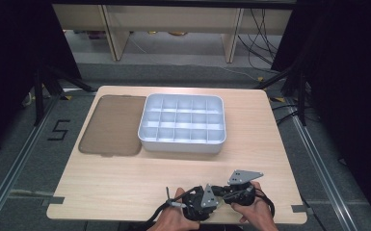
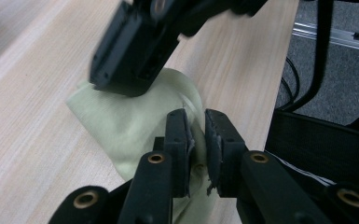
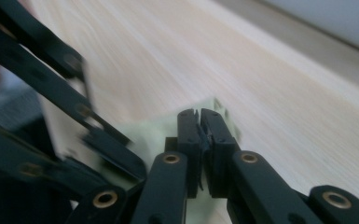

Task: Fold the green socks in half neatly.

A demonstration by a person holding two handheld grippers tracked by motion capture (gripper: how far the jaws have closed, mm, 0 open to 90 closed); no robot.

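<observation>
Left gripper view: both grippers pinch pale cloth (image 2: 135, 126) near table edge (image 2: 272, 100).

You're in a lab recording bay, black curtains (image 1: 9, 57) around, floor rails (image 1: 14, 163), loose cables (image 1: 262, 33), taped floor number (image 1: 58, 130), light wooden surface (image 1: 260, 139).

Grey carpet floor (image 1: 19, 159) surrounds the table (image 1: 250, 159); wooden desk legs (image 1: 231, 38) stand behind.

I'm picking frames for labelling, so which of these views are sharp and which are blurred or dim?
High view: evenly lit and sharp on the table and compartment tray, dark at both sides. Left gripper view: pale green cloth fairly sharp, the right gripper above it soft. Right gripper view: wood grain smeared, left gripper blurred, own jaws crisp.
</observation>
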